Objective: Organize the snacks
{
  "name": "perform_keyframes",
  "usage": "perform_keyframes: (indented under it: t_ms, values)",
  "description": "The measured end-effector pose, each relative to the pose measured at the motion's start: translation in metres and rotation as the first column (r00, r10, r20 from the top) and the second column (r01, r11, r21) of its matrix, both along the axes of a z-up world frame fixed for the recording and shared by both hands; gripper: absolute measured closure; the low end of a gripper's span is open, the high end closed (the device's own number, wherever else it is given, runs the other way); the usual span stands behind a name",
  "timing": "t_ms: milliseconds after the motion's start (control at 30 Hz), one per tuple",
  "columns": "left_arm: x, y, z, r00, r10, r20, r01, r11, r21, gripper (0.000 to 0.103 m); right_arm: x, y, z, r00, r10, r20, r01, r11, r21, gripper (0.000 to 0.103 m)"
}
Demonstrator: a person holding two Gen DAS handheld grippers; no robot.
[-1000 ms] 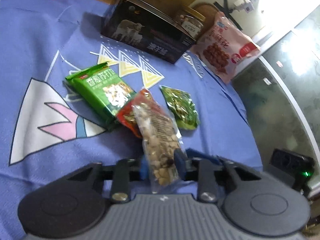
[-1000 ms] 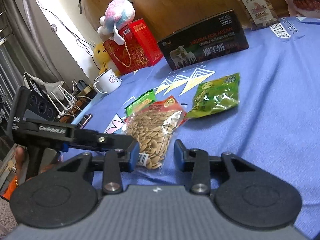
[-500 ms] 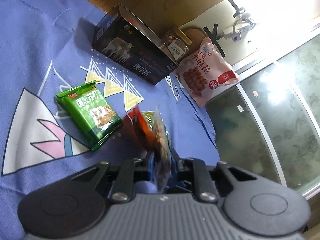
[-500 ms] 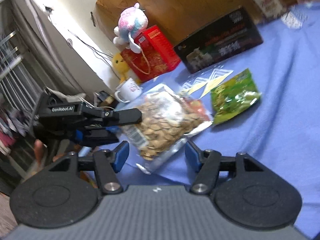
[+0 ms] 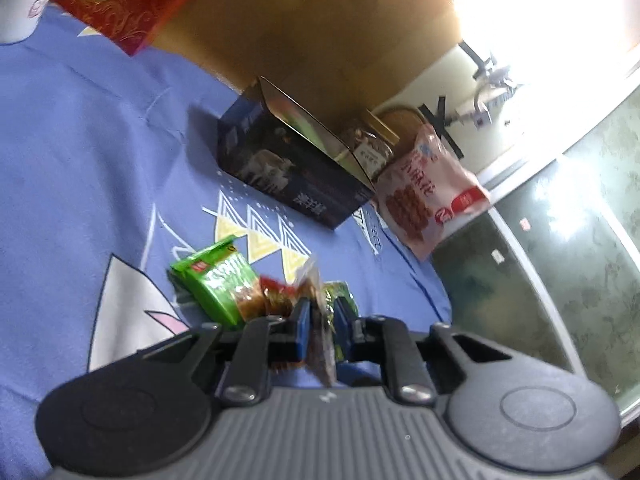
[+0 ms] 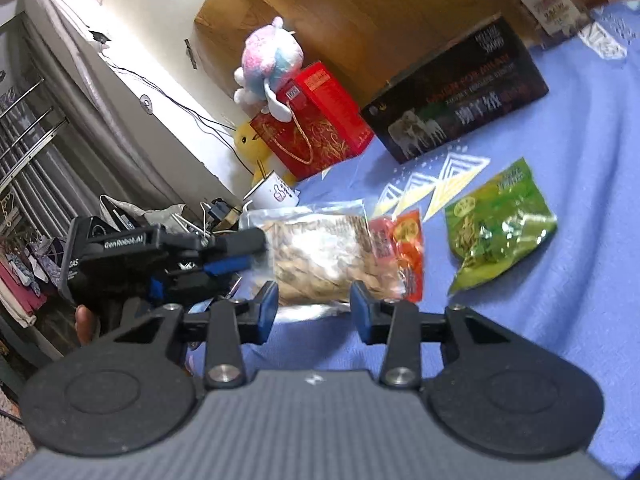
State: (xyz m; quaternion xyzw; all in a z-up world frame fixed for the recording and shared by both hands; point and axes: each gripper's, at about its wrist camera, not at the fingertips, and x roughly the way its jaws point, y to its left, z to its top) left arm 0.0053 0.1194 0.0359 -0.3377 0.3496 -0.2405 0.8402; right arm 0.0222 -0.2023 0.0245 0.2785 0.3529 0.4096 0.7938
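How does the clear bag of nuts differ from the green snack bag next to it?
The clear bag of nuts is transparent, and pinched at one edge by the left hand-held gripper. The green snack bag is opaque and lies flat, untouched, on the blue cloth. Both are sealed snack packets.

Left gripper (image 5: 320,322) clamped on a nut bag (image 5: 316,312)

The bag hangs edge-on above the blue cloth (image 5: 100,168); green packet (image 5: 216,284) beside it, dark box (image 5: 288,176) beyond.

Mug (image 6: 276,194) left of gift bag (image 6: 316,120); box (image 6: 460,112) right of it.
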Motion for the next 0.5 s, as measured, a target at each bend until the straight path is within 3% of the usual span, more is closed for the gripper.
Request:
perform_keyframes:
  t_ms: [233, 300, 333, 400, 500]
  values:
    - [0.01, 0.002, -0.014, 0.998, 0.021, -0.057, -0.02, 1.0, 0.017, 0.088, 0.001, -0.001, -0.007, 0.999, -0.006, -0.044, 0.005, 1.0, -0.02, 0.059]
    - [0.014, 0.006, -0.017, 0.996, 0.061, -0.066, -0.057, 0.996, 0.065, 0.088, 0.002, -0.002, -0.005, 0.999, -0.031, -0.039, 0.029, 0.998, -0.046, 0.05]
    - [0.015, 0.008, -0.02, 0.995, 0.081, -0.067, -0.074, 0.993, 0.094, 0.088, 0.002, -0.001, -0.004, 0.999, -0.041, -0.028, 0.039, 0.997, -0.07, 0.05]
    - [0.019, 0.011, -0.025, 0.993, 0.085, -0.078, -0.077, 0.993, 0.092, 0.087, 0.001, 0.001, -0.002, 0.999, -0.043, 0.0, 0.043, 0.994, -0.096, 0.05]
    - [0.019, 0.012, -0.029, 0.993, 0.084, -0.086, -0.075, 0.993, 0.096, 0.084, 0.003, 0.005, -0.001, 0.998, -0.064, 0.017, 0.065, 0.989, -0.131, 0.042]
